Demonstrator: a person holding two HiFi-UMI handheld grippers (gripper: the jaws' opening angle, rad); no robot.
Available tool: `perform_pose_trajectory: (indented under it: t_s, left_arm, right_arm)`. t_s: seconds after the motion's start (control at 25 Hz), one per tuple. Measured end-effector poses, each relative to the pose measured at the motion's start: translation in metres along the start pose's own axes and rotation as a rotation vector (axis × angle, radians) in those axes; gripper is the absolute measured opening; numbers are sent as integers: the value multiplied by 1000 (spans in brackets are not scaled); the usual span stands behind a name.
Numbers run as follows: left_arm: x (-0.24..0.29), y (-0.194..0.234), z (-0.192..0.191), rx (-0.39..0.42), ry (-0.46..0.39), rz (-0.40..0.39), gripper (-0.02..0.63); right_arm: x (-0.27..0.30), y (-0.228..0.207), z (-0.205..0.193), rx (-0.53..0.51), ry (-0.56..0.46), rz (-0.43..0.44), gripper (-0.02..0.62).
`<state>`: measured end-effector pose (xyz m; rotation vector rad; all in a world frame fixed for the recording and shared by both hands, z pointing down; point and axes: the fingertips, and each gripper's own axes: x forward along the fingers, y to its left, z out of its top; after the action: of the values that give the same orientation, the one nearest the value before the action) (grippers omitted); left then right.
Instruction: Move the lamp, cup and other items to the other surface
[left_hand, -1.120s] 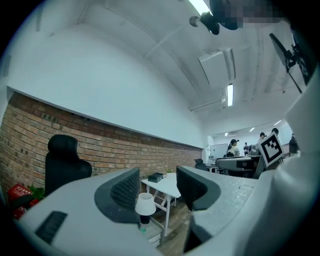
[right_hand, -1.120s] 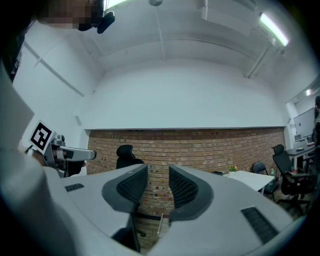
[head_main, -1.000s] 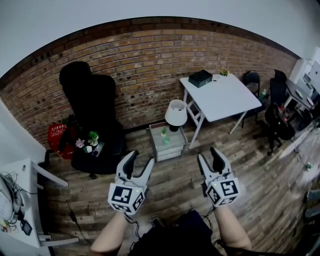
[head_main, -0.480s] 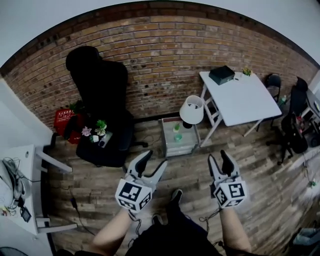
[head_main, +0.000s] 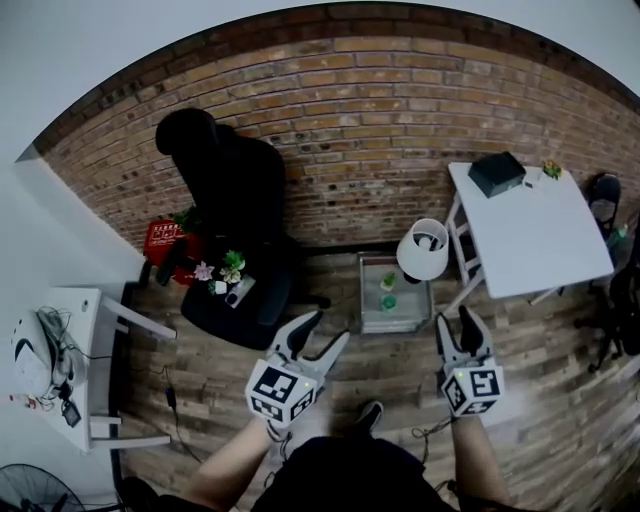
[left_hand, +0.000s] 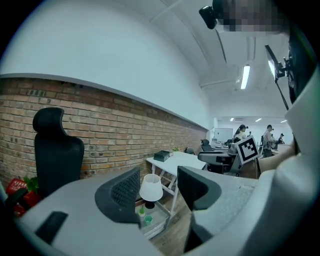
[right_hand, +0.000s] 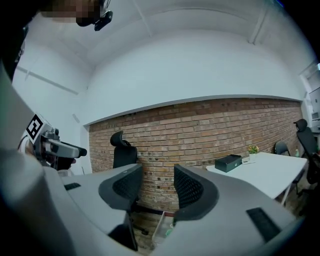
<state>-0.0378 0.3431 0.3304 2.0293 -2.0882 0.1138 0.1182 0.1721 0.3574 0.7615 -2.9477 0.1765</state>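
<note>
left claw: apart, just narrowing, empty | right claw: apart, just narrowing, empty

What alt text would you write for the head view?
The left hand-held gripper and right hand-held gripper, both open and empty, are held over a wooden floor, facing a low side table with a white lamp and green cup. A white table stands right, a black chair left, against a brick wall.
</note>
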Motion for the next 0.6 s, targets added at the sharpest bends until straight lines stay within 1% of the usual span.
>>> perform_pose_trajectory:
  t_s: [0.08, 0.16, 0.24, 0.32, 0.4, 0.48, 0.6]
  left_arm:
    - [14, -1, -7, 1, 34, 6, 232]
    - [26, -5, -9, 18, 61, 1, 232]
    - [40, -6, -2, 43, 68, -2, 232]
    - [55, -4, 5, 46, 66, -9, 232]
    - [69, -5, 5, 48, 70, -32, 232]
    - [84, -6, 5, 71, 80, -62, 232]
    - [110, -4, 13, 83, 84, -104, 232]
  right_arm:
    - [12, -13, 0, 9, -3, 15, 199]
    - [17, -25, 3, 21, -6, 20, 198]
    - [23, -38, 10, 21, -14, 17, 187]
    - [28, -48, 16, 17, -22, 11, 187]
    - [31, -56, 21, 13, -29, 4, 189]
    - [33, -67, 23, 12, -34, -11, 189]
    - [29, -92, 25, 17, -34, -66, 189]
